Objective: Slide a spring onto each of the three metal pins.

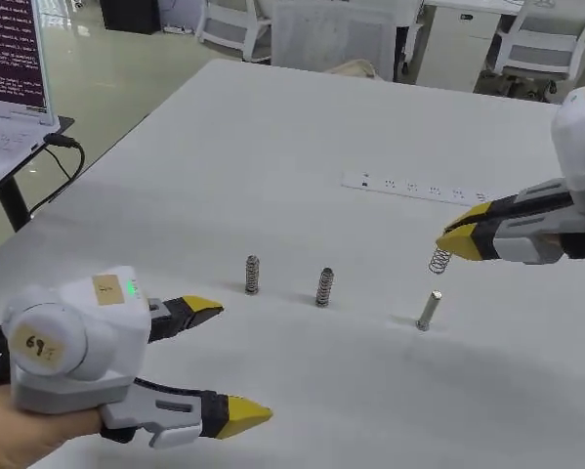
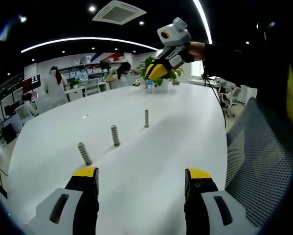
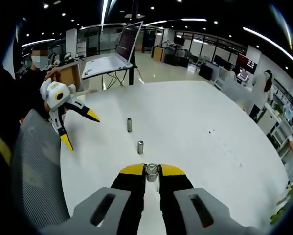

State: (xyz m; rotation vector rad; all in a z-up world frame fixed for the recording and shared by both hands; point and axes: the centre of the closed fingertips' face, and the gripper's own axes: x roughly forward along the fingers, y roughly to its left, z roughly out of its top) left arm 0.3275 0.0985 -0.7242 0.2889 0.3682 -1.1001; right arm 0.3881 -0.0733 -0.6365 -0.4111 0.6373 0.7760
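On the white bench (image 1: 302,147), the left pin (image 1: 252,275) and the middle pin (image 1: 324,286) each stand upright, already sheathed in coils. To their right, in the same row, the right pin (image 1: 429,311) is bare and upright. My right hand-held gripper (image 1: 444,241) is held at the right with its yellow tips pinched on a loose spring (image 1: 439,260). That spring hangs below the tips, just above the bare pin's top and not yet over it. My left hand-held gripper (image 1: 245,362) sits near me at the left, jaws spread wide with nothing between them, well apart from the pins. Far across the bench lies a white power strip (image 1: 414,188). A laptop (image 1: 9,68) stands beyond the bench's left edge.
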